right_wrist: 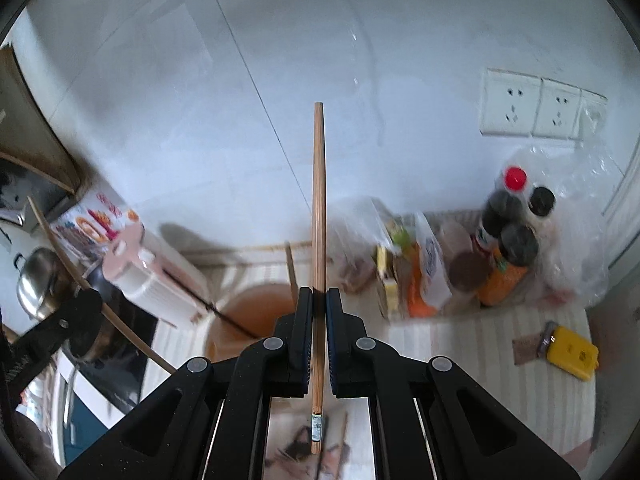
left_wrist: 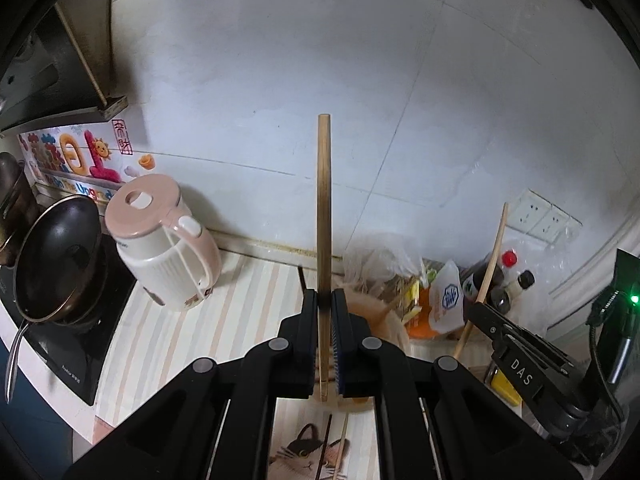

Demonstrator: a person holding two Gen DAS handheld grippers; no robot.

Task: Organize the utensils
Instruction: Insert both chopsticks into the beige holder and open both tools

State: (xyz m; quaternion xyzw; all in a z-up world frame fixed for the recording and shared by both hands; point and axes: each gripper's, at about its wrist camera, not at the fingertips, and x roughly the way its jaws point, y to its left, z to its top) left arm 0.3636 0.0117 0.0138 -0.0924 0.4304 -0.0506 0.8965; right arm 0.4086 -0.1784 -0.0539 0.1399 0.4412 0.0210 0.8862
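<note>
My left gripper (left_wrist: 324,300) is shut on a bamboo chopstick (left_wrist: 324,200) that stands upright between its pads. My right gripper (right_wrist: 319,296) is shut on a second wooden chopstick (right_wrist: 318,208), also upright; it shows in the left wrist view (left_wrist: 486,276) at the right. A round wooden utensil holder (right_wrist: 248,316) stands on the striped counter just beyond both grippers, with a few sticks in it. Two more chopsticks (left_wrist: 334,448) lie on a cat-print mat (left_wrist: 304,454) below the left gripper.
A pink and white kettle (left_wrist: 164,240) and a black pan (left_wrist: 56,256) on a cooktop stand at the left. Plastic bags, food packets (right_wrist: 424,272) and sauce bottles (right_wrist: 508,232) crowd the back right. A yellow object (right_wrist: 572,352) lies at the right. The tiled wall is close behind.
</note>
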